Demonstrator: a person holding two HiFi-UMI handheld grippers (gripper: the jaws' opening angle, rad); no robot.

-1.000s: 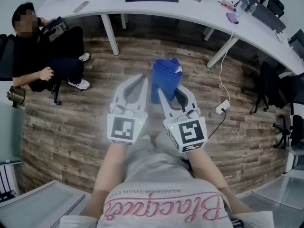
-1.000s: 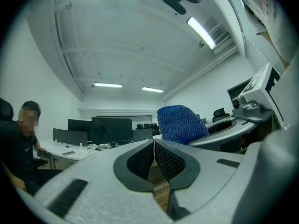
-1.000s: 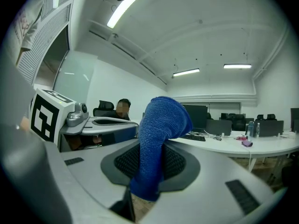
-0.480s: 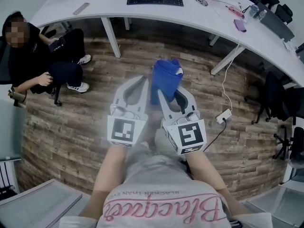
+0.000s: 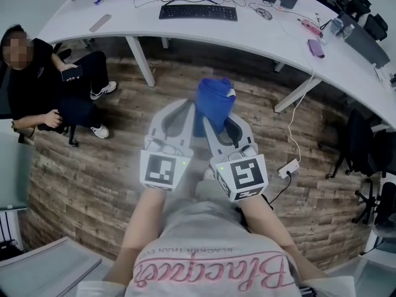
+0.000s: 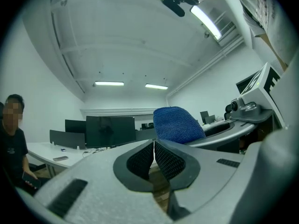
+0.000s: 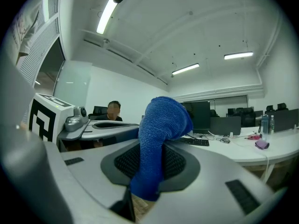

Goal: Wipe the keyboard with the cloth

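A black keyboard [image 5: 198, 12] lies on the far side of the long white desk [image 5: 260, 33], in front of a monitor stand; it also shows as a thin dark strip in the right gripper view, keyboard [image 7: 196, 142]. My right gripper [image 5: 216, 119] is shut on a blue cloth [image 5: 211, 103] that bulges up between its jaws; the cloth [image 7: 159, 139] fills the middle of the right gripper view. My left gripper [image 5: 178, 113] is beside it, shut with nothing held. Both hang over the wooden floor, well short of the desk.
A seated person [image 5: 43, 82] in black is at the left, holding a phone. The desk carries a mouse [image 5: 266, 14], cables, a purple item [image 5: 315, 47] and a grey bar [image 5: 99, 22]. Desk legs [image 5: 141, 60], a power strip [image 5: 286, 169] and office chairs [image 5: 365, 147] stand around.
The desk and keyboard have come a little further into view at the top as I move closer. Both grippers keep their pose, the cloth still clamped in the right one.
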